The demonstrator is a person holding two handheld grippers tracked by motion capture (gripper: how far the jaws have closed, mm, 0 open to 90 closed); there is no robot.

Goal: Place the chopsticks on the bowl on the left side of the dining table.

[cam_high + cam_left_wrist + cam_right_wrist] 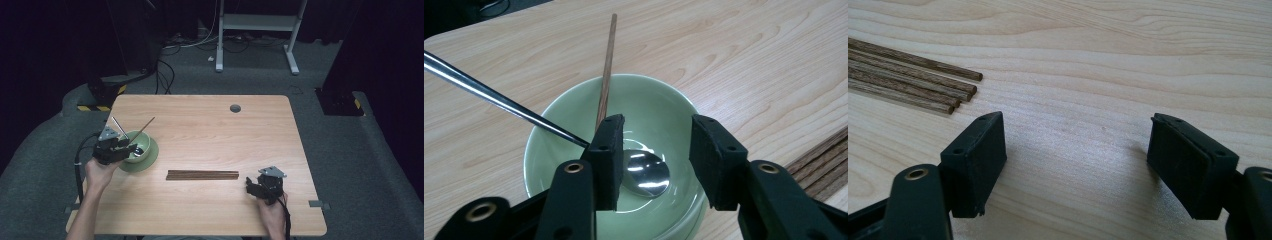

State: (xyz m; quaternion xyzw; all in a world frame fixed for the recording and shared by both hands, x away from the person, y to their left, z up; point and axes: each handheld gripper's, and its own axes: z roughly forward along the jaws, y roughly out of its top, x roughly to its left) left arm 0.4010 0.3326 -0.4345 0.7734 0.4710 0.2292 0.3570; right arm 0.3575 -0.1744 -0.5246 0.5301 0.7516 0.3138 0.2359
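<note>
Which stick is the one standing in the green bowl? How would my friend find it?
Start at the wooden table and look to its left side, where a green bowl sits on a green saucer. A single brown chopstick leans in the bowl beside a shiny metal spoon. Unlike the other chopsticks, which lie flat in a row mid-table, it is alone and tilted up.

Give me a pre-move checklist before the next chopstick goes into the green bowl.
1. Left gripper jaws apart over the bowl: ok.
2. Chopstick released and leaning on the bowl's rim: ok; whether a pad brushes it: cannot tell.
3. Spoon resting in the bowl, handle over the rim: ok.
4. Right gripper open, nothing between its jaws: ok.
5. Remaining chopsticks lying together on the table: ok.
6. Right gripper closed on the next chopstick: not ok, it sits beside their ends.
</note>
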